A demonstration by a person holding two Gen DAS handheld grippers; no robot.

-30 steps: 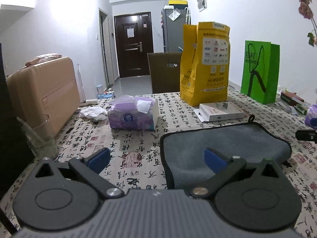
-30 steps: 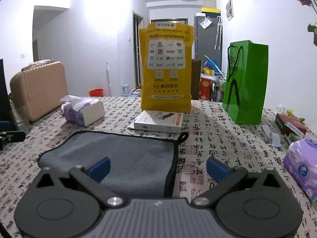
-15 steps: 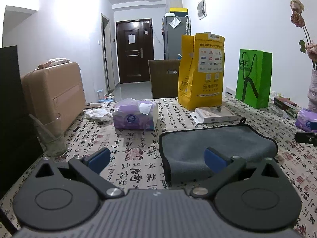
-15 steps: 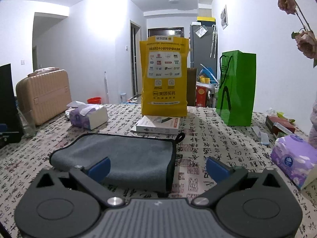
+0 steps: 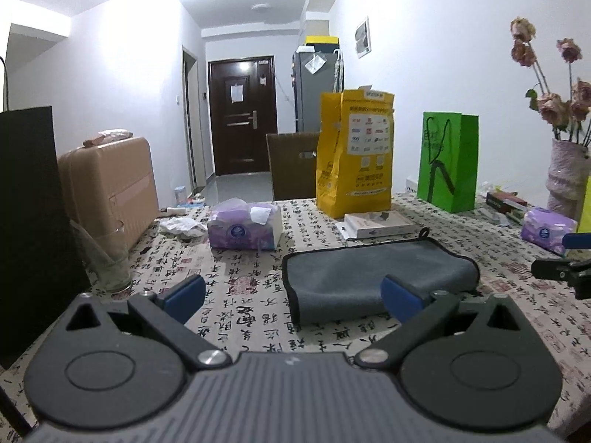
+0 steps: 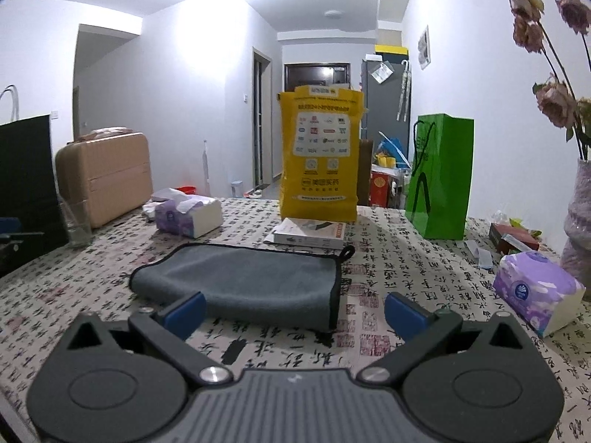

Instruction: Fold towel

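A grey towel (image 5: pixel 373 278) with black edging lies folded flat on the patterned tablecloth; it also shows in the right wrist view (image 6: pixel 247 280). A hanging loop sticks out at its far corner (image 6: pixel 347 251). My left gripper (image 5: pixel 293 295) is open and empty, held back from the towel's near left corner. My right gripper (image 6: pixel 293 312) is open and empty, held back from the towel's near right corner. The right gripper also shows at the right edge of the left wrist view (image 5: pixel 565 269).
A yellow bag (image 6: pixel 319 158), a green bag (image 6: pixel 439 177) and a flat white box (image 6: pixel 310 234) stand behind the towel. Purple tissue packs sit at left (image 5: pixel 243 227) and right (image 6: pixel 535 289). A glass (image 5: pixel 105 258), a black bag (image 5: pixel 33 221) and a vase (image 6: pixel 580 221) stand at the table's sides.
Both grippers have pulled back and risen away from the towel, staying open. The towel lies still and looks smaller and farther in both views.
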